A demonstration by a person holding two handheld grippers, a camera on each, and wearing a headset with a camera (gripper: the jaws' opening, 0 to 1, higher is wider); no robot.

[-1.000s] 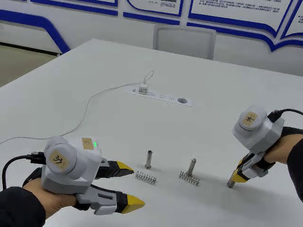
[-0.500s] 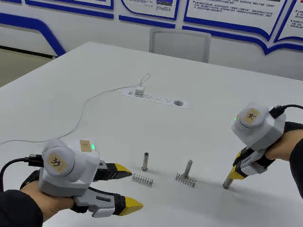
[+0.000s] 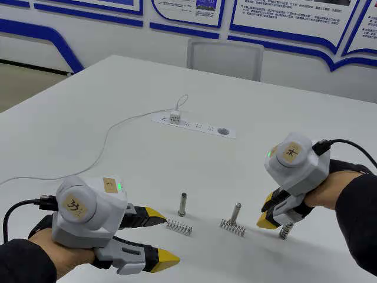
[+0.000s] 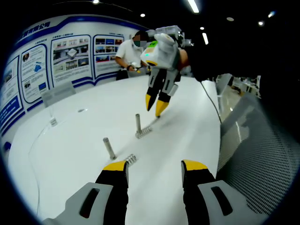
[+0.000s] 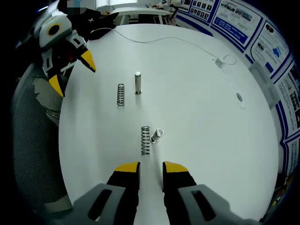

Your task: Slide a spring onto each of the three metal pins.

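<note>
Near left on broad white desk (image 3: pixel 118 88): left gripper (image 3: pixel 160 237), grey body w/ yellow tips, jaws spread wide, nothing btwn them, aimed right. Just right of its tips: left spring (image 3: pixel 179 227), small silver wire coil, flat on desk. Just beyond that, on far side: left pin (image 3: pixel 183 204), short silver metal rod, upright.

Further right: mid pin (image 3: pixel 235 213), same metal rod, upright w/ slight lean. At its near foot: mid spring (image 3: pixel 233 227), same kind of coil, flat on desk, just beside pin.

Right again: right gripper (image 3: pixel 265 223), grey w/ yellow tips, pointed down close to desk, jaws parted only narrowly, gripping nothing. In right gripper view, bare desk in the gap, w/ mid pin & mid spring just ahead of tips.

Just right of those tips: right spring (image 3: pixel 287 230), third coil, standing tilted on desk, upper end hidden behind gripper body. Touching gripper or not: cannot tell. Pin inside it: cannot tell.

Far centre of desk: flat white power strip (image 3: pixel 194 125) w/ small white plug (image 3: pixel 175 117) & thin white cable (image 3: pixel 106 141) trailing off left. Grey chair (image 3: pixel 225 58) at far edge.
</note>
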